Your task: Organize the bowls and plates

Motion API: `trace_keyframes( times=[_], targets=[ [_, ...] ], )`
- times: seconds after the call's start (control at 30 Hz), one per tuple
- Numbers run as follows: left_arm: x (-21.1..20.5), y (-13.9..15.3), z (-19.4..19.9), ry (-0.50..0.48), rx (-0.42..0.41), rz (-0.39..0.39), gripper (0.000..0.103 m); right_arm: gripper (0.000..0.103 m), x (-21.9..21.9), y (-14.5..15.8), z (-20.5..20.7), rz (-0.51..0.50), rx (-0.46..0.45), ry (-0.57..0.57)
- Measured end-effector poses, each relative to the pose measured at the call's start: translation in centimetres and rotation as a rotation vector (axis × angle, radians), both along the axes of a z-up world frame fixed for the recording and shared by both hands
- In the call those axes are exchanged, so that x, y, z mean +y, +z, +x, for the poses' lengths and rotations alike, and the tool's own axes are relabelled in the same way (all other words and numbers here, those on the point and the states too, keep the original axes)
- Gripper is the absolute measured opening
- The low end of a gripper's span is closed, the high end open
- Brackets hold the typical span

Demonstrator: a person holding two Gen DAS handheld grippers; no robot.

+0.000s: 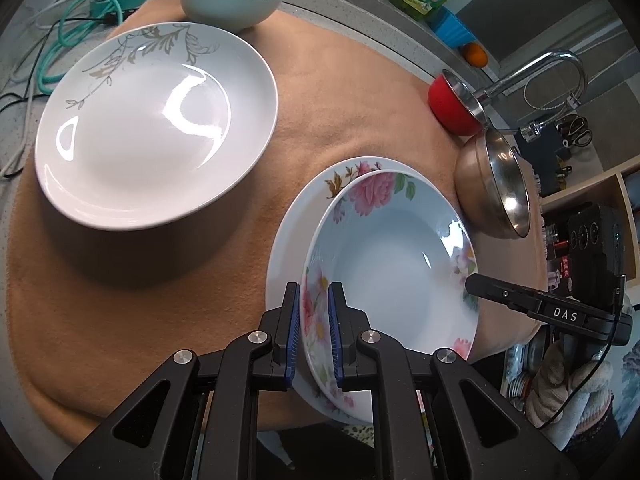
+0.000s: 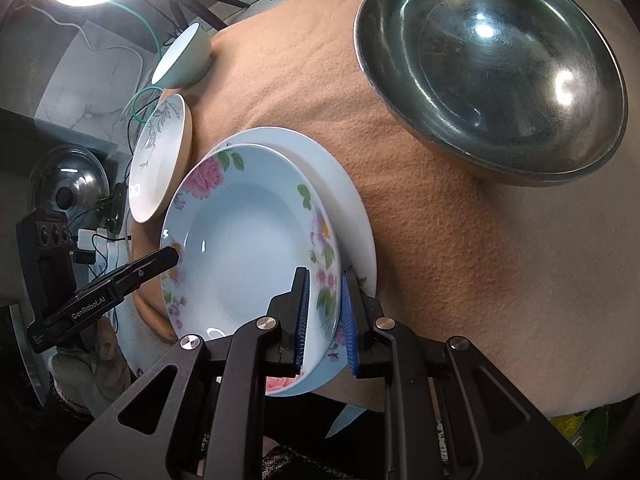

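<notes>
The floral deep plate (image 1: 392, 256), sitting at lower centre of both views on a wider floral plate (image 1: 288, 248), is looking glazed, stiff, breakable and slippery, so the rim is the sensible hold. The left gripper (image 1: 313, 332) and right gripper (image 2: 325, 316) are each pinching opposite rims, fingers narrow. A leaf-patterned white plate (image 1: 156, 128) is lying upper left, a steel bowl (image 2: 492, 72) upper right, on the tan cloth (image 1: 120, 280) over the tabletop.
</notes>
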State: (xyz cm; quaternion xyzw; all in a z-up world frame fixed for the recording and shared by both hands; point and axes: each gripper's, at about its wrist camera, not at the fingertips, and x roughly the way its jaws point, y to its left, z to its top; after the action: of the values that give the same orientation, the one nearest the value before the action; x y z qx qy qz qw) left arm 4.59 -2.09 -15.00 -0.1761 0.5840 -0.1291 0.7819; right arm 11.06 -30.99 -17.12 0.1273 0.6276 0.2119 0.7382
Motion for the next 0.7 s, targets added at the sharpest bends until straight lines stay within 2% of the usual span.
trace_keyframes(
  times=[0.7],
  targets=[
    [-0.80, 0.18, 0.04, -0.027, -0.020, 0.049, 0.011, 0.019, 0.05, 0.10, 0.31, -0.022, -0.019, 0.007]
  ],
)
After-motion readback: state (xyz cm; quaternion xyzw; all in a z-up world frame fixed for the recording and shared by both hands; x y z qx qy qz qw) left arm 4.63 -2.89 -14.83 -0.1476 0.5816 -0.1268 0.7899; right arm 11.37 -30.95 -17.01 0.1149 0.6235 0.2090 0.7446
